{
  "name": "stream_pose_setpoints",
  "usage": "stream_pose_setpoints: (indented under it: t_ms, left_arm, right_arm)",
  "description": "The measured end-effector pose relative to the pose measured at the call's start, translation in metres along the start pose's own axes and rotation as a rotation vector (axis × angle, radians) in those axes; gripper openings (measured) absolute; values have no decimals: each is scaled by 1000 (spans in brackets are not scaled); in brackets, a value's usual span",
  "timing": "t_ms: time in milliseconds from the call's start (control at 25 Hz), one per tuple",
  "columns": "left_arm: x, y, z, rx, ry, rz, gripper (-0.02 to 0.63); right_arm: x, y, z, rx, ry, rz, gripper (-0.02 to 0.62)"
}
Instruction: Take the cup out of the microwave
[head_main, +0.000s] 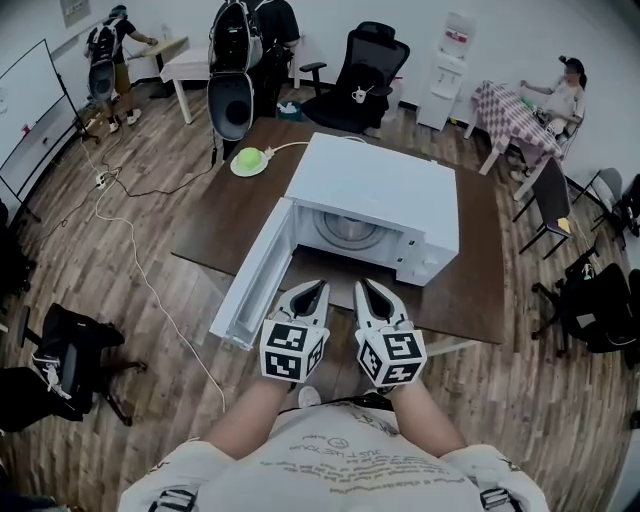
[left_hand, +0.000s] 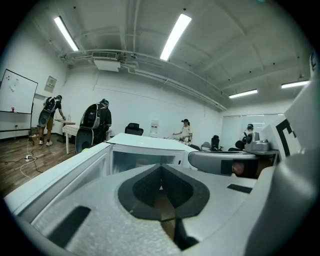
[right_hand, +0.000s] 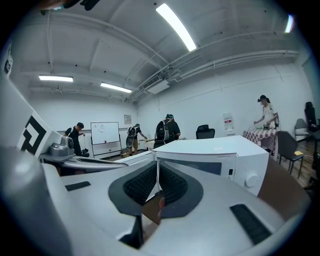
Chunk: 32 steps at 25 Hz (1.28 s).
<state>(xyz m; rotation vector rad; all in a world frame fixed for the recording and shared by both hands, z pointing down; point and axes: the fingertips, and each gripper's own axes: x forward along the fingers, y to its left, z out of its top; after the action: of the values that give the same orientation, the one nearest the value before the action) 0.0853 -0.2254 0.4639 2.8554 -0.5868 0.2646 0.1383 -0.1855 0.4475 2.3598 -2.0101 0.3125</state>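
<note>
White-walled room with wood-plank floor (head_main: 140, 215), brown table (head_main: 230, 225) at centre, black office chair (head_main: 365, 70) at top centre, whiteboard (head_main: 30, 100) at upper left, checked-cloth table (head_main: 505, 105) at upper right, and long ceiling lights (left_hand: 175, 34) overhead.

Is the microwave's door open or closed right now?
Open. The microwave has its door swung out to the left in the head view, so its inside shows.
</note>
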Motion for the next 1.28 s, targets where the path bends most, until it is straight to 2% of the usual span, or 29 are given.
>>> stream_pose_setpoints:
  t_ms: [240, 640, 1040, 1080, 1160, 1280]
  left_arm:
    - [15, 2, -5, -2, 22, 49, 14]
    - [43, 9, -2, -17, 27, 149, 14]
    - [66, 18, -7, -34, 67, 250, 14]
    - [68, 19, -7, -32, 70, 260, 14]
    - [70, 21, -7, -27, 75, 279, 14]
    - [71, 23, -6, -17, 86, 306, 14]
  right_arm:
    - [14, -30, -3, 13, 15, 4, 17]
    - [52, -62, -21, -2, 78, 69, 17]
    - [93, -101, -44, 8, 142, 78, 20]
    - [97, -102, -48, 10, 154, 89, 25]
    - [106, -102, -56, 12, 176, 118, 82]
    - [121, -102, -67, 10, 201, 140, 94]
